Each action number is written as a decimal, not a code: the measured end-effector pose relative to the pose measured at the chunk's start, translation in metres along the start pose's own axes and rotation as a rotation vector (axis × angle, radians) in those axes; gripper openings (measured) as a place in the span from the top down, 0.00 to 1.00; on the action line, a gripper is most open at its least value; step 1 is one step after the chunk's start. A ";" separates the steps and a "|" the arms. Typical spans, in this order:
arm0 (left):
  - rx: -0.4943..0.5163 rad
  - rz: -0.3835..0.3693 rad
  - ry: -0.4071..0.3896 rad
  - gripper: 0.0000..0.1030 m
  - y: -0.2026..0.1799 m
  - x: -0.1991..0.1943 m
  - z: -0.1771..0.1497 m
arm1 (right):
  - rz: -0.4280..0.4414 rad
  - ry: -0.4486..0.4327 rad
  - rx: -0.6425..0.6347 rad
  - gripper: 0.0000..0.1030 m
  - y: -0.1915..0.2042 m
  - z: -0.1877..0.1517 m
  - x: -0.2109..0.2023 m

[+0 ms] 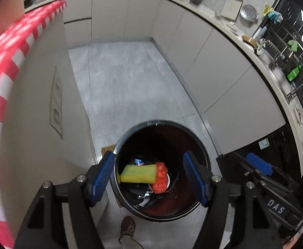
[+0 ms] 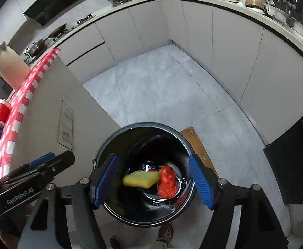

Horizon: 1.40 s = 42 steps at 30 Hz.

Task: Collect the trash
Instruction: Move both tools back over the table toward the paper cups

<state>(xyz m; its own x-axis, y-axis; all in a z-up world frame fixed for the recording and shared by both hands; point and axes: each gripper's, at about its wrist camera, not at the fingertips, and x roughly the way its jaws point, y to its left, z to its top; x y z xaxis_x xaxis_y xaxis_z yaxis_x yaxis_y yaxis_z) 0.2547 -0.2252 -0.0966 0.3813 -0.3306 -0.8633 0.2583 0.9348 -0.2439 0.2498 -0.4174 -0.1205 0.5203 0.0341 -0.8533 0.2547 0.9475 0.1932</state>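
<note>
A round black trash bin (image 1: 149, 125) stands on the floor below both grippers; it also shows in the right wrist view (image 2: 151, 125). Inside lie a yellow sponge (image 1: 139, 173) (image 2: 141, 178), a crumpled red plastic bag (image 1: 160, 177) (image 2: 167, 181) and a blue-and-red can (image 1: 139, 161), partly hidden. My left gripper (image 1: 151, 178) is open and empty above the bin. My right gripper (image 2: 153, 181) is open and empty above the bin. The right gripper's body shows at the right of the left wrist view (image 1: 259, 167).
A counter with a red-and-white checked cloth (image 1: 4, 66) (image 2: 20, 103) is at the left, with a red cup (image 2: 2, 111) on it. Grey cabinets (image 1: 213, 62) curve around a tiled floor (image 1: 130, 78). A wooden board (image 2: 197, 145) lies beside the bin. A person's shoes (image 2: 166, 232) stand in front.
</note>
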 end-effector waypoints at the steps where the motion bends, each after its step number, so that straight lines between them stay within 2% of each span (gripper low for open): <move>1: -0.003 0.001 -0.009 0.32 0.002 -0.004 0.002 | 0.007 -0.008 -0.001 0.30 0.001 0.001 -0.004; 6: -0.024 0.018 -0.069 0.32 0.013 -0.041 0.012 | 0.044 -0.038 -0.017 0.30 0.014 0.010 -0.021; 16: -0.068 0.068 -0.155 0.32 0.063 -0.086 0.010 | 0.124 -0.095 -0.102 0.30 0.097 0.015 -0.043; 24: -0.115 0.119 -0.209 0.32 0.133 -0.134 0.000 | 0.161 -0.118 -0.150 0.30 0.183 0.005 -0.061; 32: -0.196 0.202 -0.263 0.32 0.223 -0.179 -0.010 | 0.219 -0.116 -0.221 0.30 0.283 -0.011 -0.066; 42: -0.276 0.252 -0.287 0.32 0.315 -0.203 -0.019 | 0.260 -0.102 -0.296 0.30 0.385 -0.026 -0.053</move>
<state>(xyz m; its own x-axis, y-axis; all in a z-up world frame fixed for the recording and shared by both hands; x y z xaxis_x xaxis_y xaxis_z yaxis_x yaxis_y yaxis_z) 0.2420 0.1387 -0.0065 0.6419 -0.0749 -0.7631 -0.1048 0.9773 -0.1841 0.2990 -0.0463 -0.0138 0.6185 0.2668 -0.7391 -0.1335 0.9626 0.2358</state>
